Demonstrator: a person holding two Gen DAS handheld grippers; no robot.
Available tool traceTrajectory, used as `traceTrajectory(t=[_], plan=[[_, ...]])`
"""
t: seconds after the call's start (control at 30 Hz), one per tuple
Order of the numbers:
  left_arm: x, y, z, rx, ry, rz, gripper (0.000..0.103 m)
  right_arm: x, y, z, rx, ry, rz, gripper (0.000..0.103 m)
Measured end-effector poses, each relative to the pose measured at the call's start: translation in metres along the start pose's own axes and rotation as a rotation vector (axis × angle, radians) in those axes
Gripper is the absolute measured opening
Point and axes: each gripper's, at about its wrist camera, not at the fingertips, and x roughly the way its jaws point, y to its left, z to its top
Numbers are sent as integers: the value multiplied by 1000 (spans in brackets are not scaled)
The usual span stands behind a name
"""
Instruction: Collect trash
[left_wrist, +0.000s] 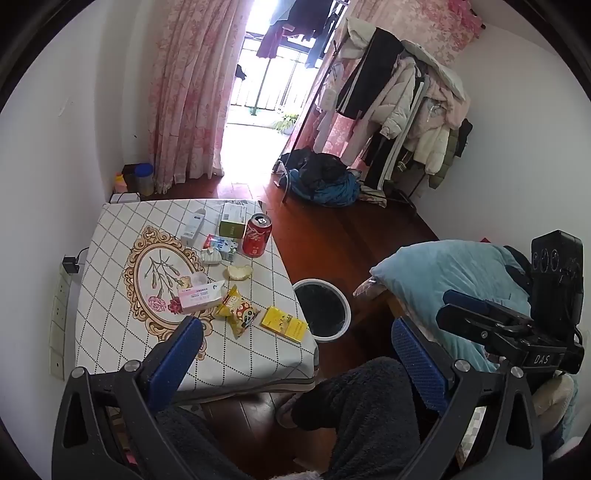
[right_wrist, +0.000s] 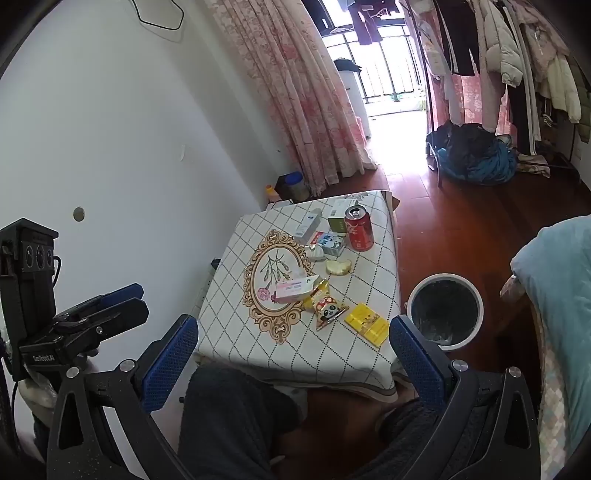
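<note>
A small table (left_wrist: 110, 332) (right_wrist: 354, 365) with a checked cloth holds trash: a red soda can (left_wrist: 256, 236) (right_wrist: 359, 229), a yellow snack bag (left_wrist: 236, 310) (right_wrist: 327, 308), a flat yellow packet (left_wrist: 283, 325) (right_wrist: 367, 324), a pink tissue pack (left_wrist: 201, 297) (right_wrist: 295, 290), a peel (left_wrist: 239, 272) (right_wrist: 338, 266), a small carton (left_wrist: 221, 246) (right_wrist: 330, 243) and boxes behind. A white bin with a black liner (left_wrist: 323, 310) (right_wrist: 445, 312) stands on the floor right of the table. My left gripper (left_wrist: 295, 354) and right gripper (right_wrist: 293, 350) are open and empty, held back from the table's near edge.
The person's legs in dark fleece (left_wrist: 369, 406) (right_wrist: 229, 413) are under the grippers. A blue cushion (left_wrist: 443, 280) on a chair is at right. A clothes rack (left_wrist: 406, 110), a clothes pile (left_wrist: 321, 181) and wooden floor lie beyond. A white wall runs along the left.
</note>
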Motion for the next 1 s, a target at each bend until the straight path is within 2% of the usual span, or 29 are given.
traceTrajectory(t=[1.0], plan=[[-10,8,0,-7,-12,-3,103,13,9,-1,-18,0,1,103]])
